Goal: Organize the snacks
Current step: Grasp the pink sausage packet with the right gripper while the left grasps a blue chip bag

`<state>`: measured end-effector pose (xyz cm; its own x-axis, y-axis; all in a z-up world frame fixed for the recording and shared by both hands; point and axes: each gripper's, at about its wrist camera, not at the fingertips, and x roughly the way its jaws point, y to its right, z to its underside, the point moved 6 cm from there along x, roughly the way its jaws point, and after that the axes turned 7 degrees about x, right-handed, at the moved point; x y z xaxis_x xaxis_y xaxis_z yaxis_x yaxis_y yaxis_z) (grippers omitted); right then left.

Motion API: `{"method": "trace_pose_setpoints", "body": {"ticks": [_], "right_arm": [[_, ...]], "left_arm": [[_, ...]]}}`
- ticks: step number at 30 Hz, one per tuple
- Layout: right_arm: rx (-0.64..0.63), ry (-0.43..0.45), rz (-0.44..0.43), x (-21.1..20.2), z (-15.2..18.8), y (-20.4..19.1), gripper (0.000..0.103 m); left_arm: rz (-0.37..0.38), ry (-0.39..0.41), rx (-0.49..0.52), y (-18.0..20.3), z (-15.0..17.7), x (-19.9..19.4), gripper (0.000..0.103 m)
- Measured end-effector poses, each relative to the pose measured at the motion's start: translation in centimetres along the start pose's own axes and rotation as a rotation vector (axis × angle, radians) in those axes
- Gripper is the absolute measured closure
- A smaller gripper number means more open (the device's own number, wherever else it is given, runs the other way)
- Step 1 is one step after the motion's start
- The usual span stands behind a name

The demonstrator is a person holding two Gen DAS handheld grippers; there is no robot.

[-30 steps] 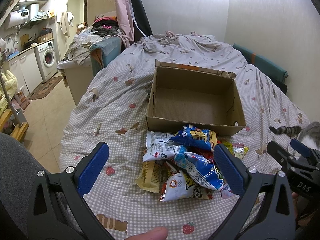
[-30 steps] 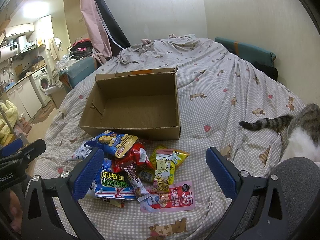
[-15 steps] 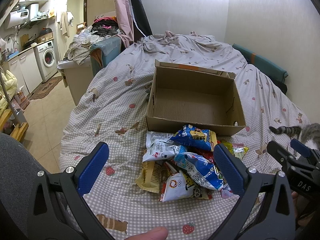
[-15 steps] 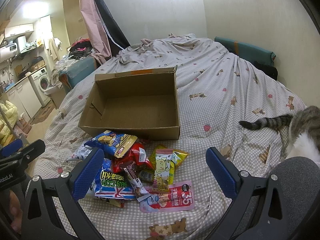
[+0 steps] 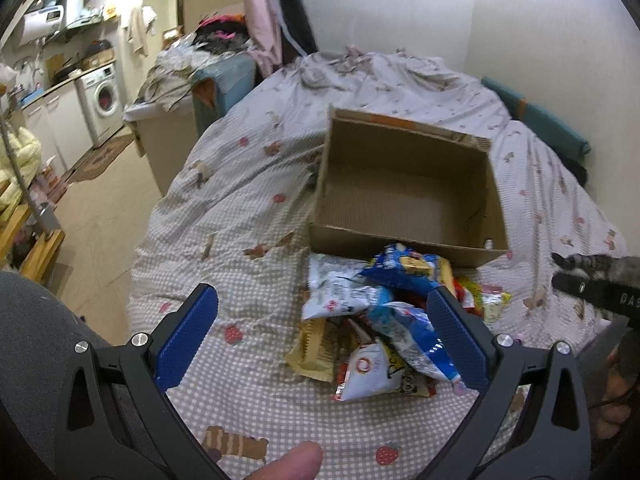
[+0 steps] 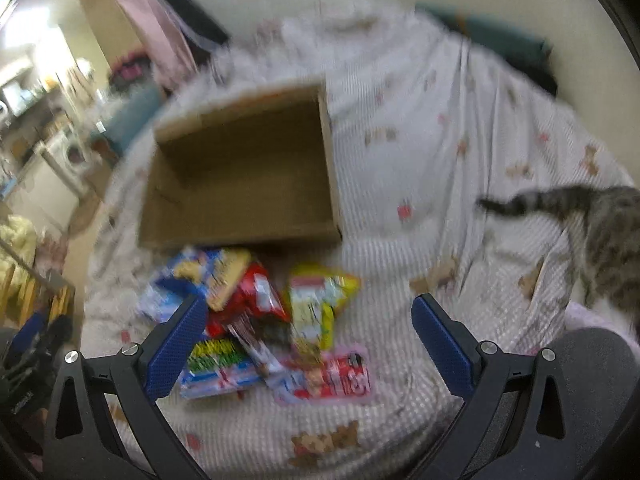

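An empty cardboard box [image 5: 404, 204] sits open on the bed; it also shows in the right wrist view [image 6: 244, 176]. A heap of snack packets [image 5: 384, 316] lies just in front of it, with blue, white, red and yellow bags; the right wrist view shows the same heap [image 6: 264, 320], blurred. My left gripper [image 5: 320, 320] is open and empty, above the left side of the heap. My right gripper [image 6: 308, 328] is open and empty, over the heap's right side. The right gripper's body shows at the edge of the left wrist view [image 5: 592, 292].
A tabby cat [image 6: 600, 232] stands on the bed at the right, tail towards the box. The checked bedspread [image 5: 248, 184] covers the bed. The bed's left edge drops to a tiled floor [image 5: 100, 216], with a washing machine [image 5: 102, 100] and clutter beyond.
Both grippers have moved forward and down towards the snack heap; the right one moves fast, blurring its view. The cat has walked further onto the bed at the right.
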<state>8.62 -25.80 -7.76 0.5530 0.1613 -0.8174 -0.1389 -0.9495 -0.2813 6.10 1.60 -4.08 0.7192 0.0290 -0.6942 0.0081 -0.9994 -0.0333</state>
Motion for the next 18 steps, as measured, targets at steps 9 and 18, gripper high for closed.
{"method": "trace_pose_setpoints", "body": {"ticks": [9, 18], "right_arm": [[-0.042, -0.447, 0.104, 8.9, 5.4, 2.3, 0.0], [-0.18, -0.542, 0.168, 13.0, 9.5, 0.6, 0.041]], "left_arm": [[-0.004, -0.122, -0.042, -2.3, -1.0, 2.6, 0.0], [0.009, -0.157, -0.033, -2.1, -1.2, 4.1, 0.0]]}}
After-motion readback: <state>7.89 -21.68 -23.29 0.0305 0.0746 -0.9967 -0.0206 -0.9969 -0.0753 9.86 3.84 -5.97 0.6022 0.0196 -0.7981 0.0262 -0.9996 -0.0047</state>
